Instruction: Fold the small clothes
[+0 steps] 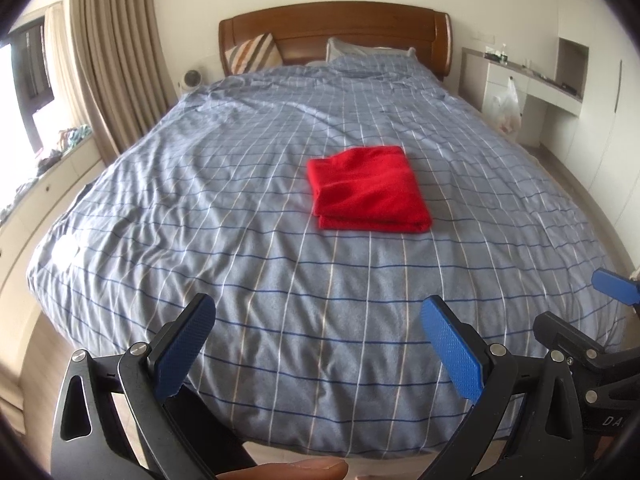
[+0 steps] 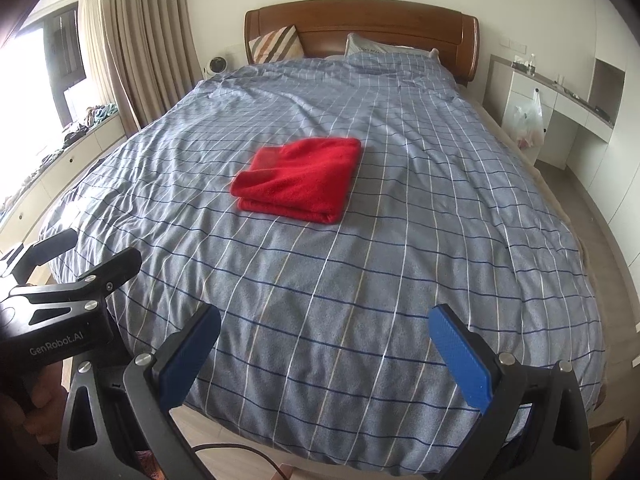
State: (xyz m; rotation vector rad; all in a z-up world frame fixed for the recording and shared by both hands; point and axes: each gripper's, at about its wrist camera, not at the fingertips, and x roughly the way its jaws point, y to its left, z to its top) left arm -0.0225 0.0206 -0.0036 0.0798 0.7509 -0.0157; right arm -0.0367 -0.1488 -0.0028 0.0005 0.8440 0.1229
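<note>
A red garment (image 1: 368, 190) (image 2: 299, 179) lies folded into a neat rectangle on the middle of the bed. My left gripper (image 1: 318, 308) hangs open above the foot of the bed, well short of the garment, with nothing between its blue pads. My right gripper (image 2: 325, 316) is also open and empty, held back over the bed's near end. In the left wrist view the right gripper shows at the right edge; in the right wrist view the left gripper shows at the left edge.
The bed (image 1: 280, 280) has a grey-blue checked cover, pillows and a wooden headboard (image 1: 336, 28). Curtains (image 1: 112, 60) and a low window cabinet with clutter stand left. A white desk (image 1: 528, 88) with a plastic bag stands right. Wooden floor lies below the bed's foot.
</note>
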